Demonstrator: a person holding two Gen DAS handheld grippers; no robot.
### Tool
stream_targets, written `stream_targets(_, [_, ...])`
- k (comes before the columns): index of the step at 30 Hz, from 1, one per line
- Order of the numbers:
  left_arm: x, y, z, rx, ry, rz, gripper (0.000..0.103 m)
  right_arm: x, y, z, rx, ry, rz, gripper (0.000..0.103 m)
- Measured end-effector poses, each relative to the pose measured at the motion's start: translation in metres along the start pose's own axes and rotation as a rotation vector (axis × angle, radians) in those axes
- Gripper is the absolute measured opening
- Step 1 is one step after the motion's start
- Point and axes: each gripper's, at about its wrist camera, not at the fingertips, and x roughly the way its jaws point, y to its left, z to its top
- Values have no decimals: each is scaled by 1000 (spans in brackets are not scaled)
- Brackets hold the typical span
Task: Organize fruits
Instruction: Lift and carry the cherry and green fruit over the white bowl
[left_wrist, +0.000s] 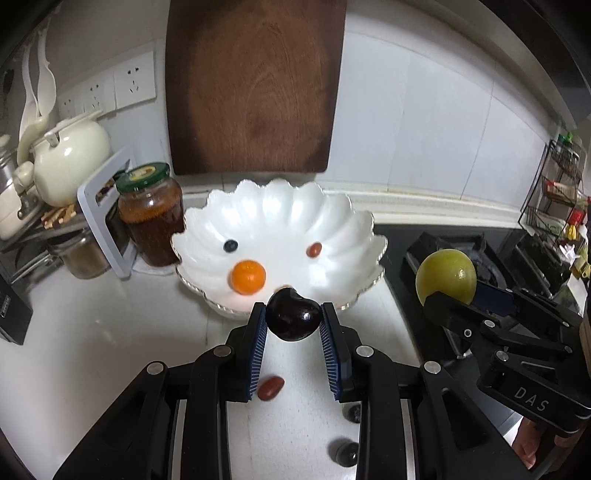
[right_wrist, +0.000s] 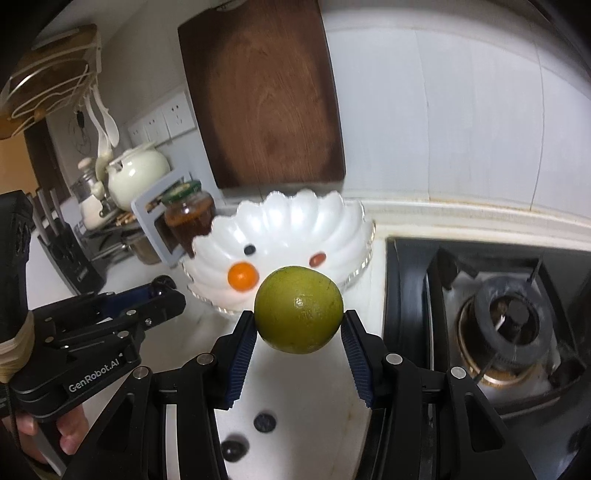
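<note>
left gripper (left_wrist: 293, 314): you are holding a dark, glossy plum (left_wrist: 293, 315) between its blue ribbed pads, both pads pressing on the fruit's sides, lifted off the counter just in front of the bowl's near rim.
right gripper (right_wrist: 299, 323): you are gripping a green citrus fruit (right_wrist: 299, 310) between the pads, raised above the white counter (right_wrist: 295, 391), with the bowl just behind it in the right wrist view.
bowl (left_wrist: 280, 206): a white scalloped bowl is sitting on the counter against the wall, below a dark wooden cutting board (left_wrist: 255, 85) that is leaning upright.
in the bowl: a small orange fruit (left_wrist: 248, 277) is lying near the front, a blueberry (left_wrist: 231, 245) at the left and a reddish-brown date (left_wrist: 315, 250) at the right, all apart from each other.
on the counter: another red-brown date (left_wrist: 270, 388) is lying under the left gripper beside its left pad; two dark round berries (left_wrist: 343, 453) are lying nearer you, one partly hidden by the right finger.
left of the bowl: a glass jar (left_wrist: 151, 214) with a green lid is standing just beside the bowl, and a cream teapot (left_wrist: 72, 158) is sitting behind it.
right side: a gas stove (right_wrist: 498, 325) is sitting beside the counter.
</note>
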Motion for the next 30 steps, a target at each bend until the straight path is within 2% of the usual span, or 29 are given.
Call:
stream_targets(10, [-1, 10, 29, -4, -38, 20, 29, 3, 6, 28, -13, -58, -1, 49])
stream_targets(19, [19, 21, 59, 7, -47, 39, 29, 26, 6, 48, 5, -84, 11, 49])
stream_targets(24, [38, 25, 68, 24, -27, 54, 29, 44, 4, 56, 2, -66, 3, 49])
stream_targets(30, [72, 32, 75, 21, 33, 46, 29, 72, -3, 59, 9, -18, -6, 48])
